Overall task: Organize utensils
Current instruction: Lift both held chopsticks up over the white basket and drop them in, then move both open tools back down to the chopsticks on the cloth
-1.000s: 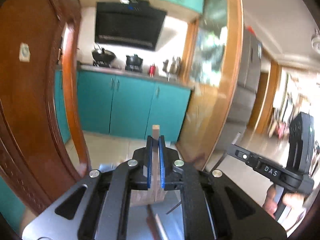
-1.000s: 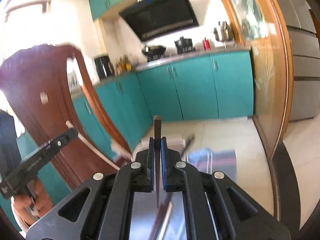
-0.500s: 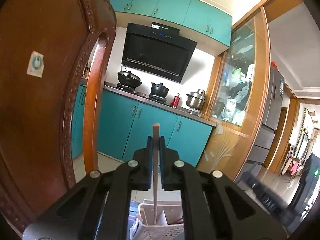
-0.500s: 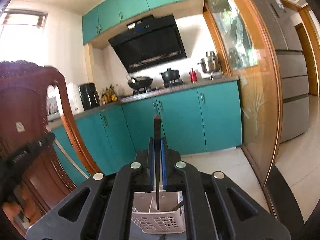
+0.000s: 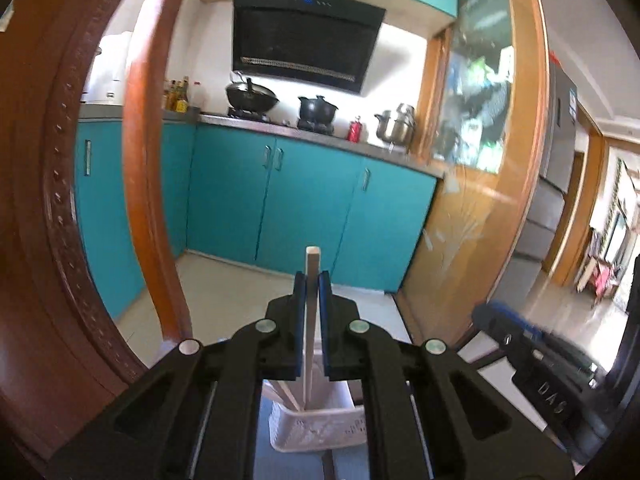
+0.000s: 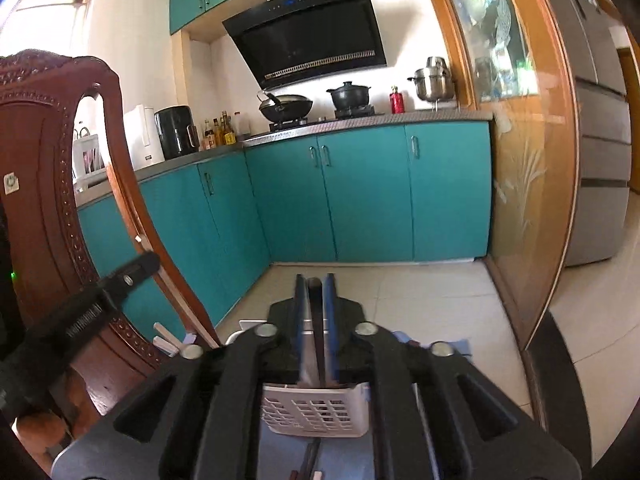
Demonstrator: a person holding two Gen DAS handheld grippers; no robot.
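A pale wooden utensil (image 5: 311, 320) is clamped upright in the left gripper (image 5: 311, 292), its lower end reaching into the white basket (image 5: 316, 428) directly below. The right gripper (image 6: 314, 300) is opening around a dark utensil (image 6: 319, 344), likewise vertical above that basket (image 6: 316, 412). A carved chair back (image 5: 40, 200) crowds the left side.

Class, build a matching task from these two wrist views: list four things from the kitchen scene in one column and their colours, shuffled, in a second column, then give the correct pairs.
Column 1:
1. utensil basket
2. lower cabinets
3. small bottle on the counter
4. chair back

Column 2:
A. red
B. dark brown wood
C. white
D. teal

Pairs: 1-C, 2-D, 3-A, 4-B
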